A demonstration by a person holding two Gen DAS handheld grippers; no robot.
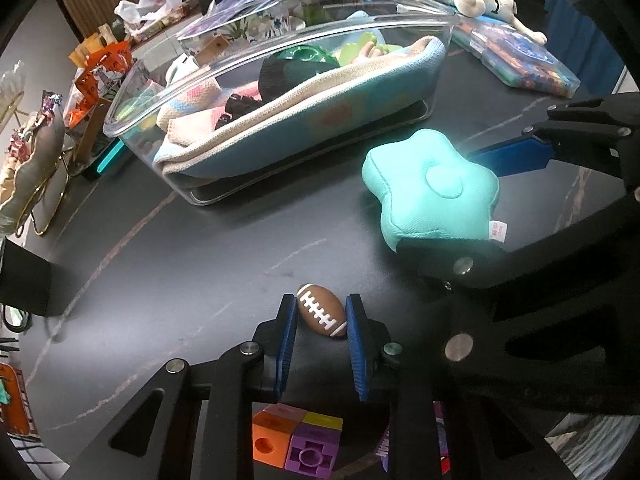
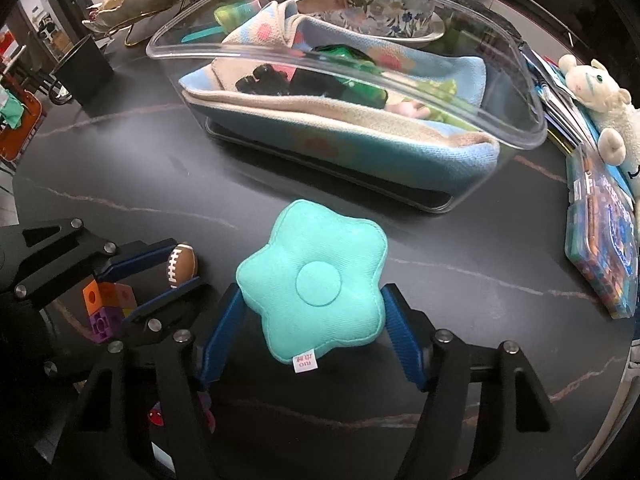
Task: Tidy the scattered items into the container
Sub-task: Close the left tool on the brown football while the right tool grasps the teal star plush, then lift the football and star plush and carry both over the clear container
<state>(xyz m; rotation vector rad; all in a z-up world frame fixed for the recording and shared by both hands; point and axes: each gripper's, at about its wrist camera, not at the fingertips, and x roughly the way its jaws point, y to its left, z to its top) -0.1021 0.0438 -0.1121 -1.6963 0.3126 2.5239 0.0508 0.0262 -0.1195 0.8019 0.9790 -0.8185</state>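
My left gripper is shut on a small brown toy football, held just above the dark table; the same ball shows at the left of the right wrist view. My right gripper is shut on a teal flower-shaped cushion, which appears at the right as the cushion in the left wrist view. Beyond both stands the clear plastic container, holding a blue and beige cloth and several toys; in the right wrist view the container sits at top centre.
Linked orange, yellow and purple cubes lie under the left gripper. A white plush lamb rests on a blue bead box at the right. A black cup and snack packets stand at the left.
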